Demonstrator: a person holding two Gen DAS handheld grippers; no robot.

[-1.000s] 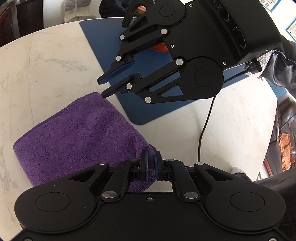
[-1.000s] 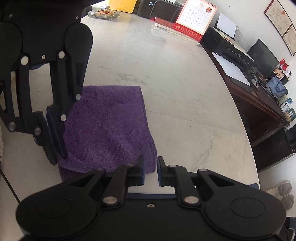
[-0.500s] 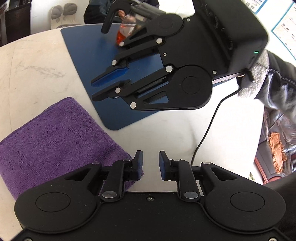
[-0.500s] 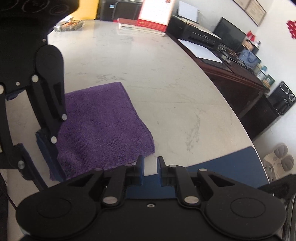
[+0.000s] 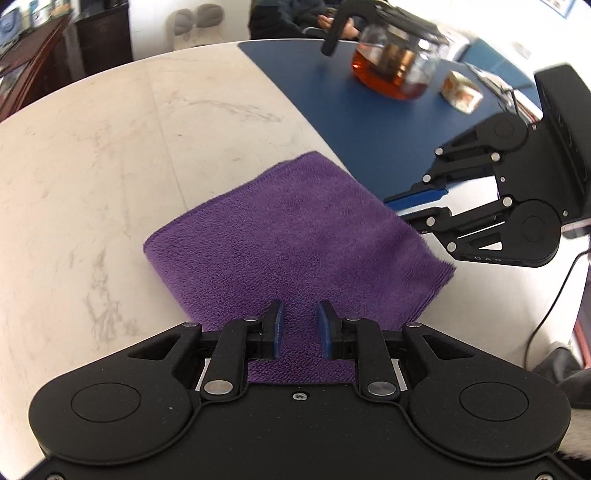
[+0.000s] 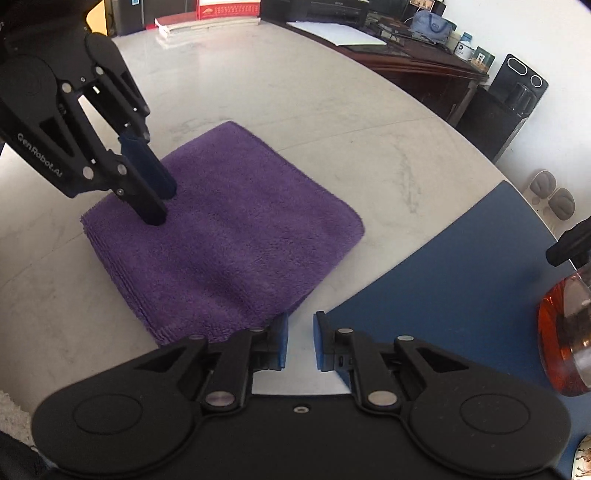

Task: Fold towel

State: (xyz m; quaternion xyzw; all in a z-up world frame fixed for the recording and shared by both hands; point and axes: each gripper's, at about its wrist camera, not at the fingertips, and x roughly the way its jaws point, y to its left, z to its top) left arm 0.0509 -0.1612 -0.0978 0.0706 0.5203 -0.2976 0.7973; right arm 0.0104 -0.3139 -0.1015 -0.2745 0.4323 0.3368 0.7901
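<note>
office room, round pale marble tabletop (image 5: 110, 155) with a blue mat (image 5: 369, 122) on one side. dark wooden desk (image 6: 417, 62) with papers and a black printer (image 6: 332, 7) sits behind the tabletop in the right wrist view.

purple towel (image 5: 295, 240) lies flat on the tabletop, already folded into a thick, roughly square stack, layered edges visible along one side in the right wrist view (image 6: 221, 236). one corner sits right at the edge of the blue mat.

left gripper (image 5: 298, 325): jaws have just been opening, now parted with a clear gap, pads not pressing anything. it's over the near part of the towel, fabric visible through the gap, nothing pinched. seen from the right wrist view (image 6: 155, 199), fingertips point down at the towel's far corner area; can't tell if they touch the pile.

right gripper (image 6: 300, 341): narrow gap between the pads, nothing between them, released. it's just off the towel's edge, over the seam between bare tabletop and blue mat. in the left wrist view (image 5: 410, 210) its fingertips sit just beside the towel's right edge.

glass teapot (image 5: 391, 62) with amber tea and a small box (image 5: 461, 94) on the blue mat, well apart from the towel.
</note>
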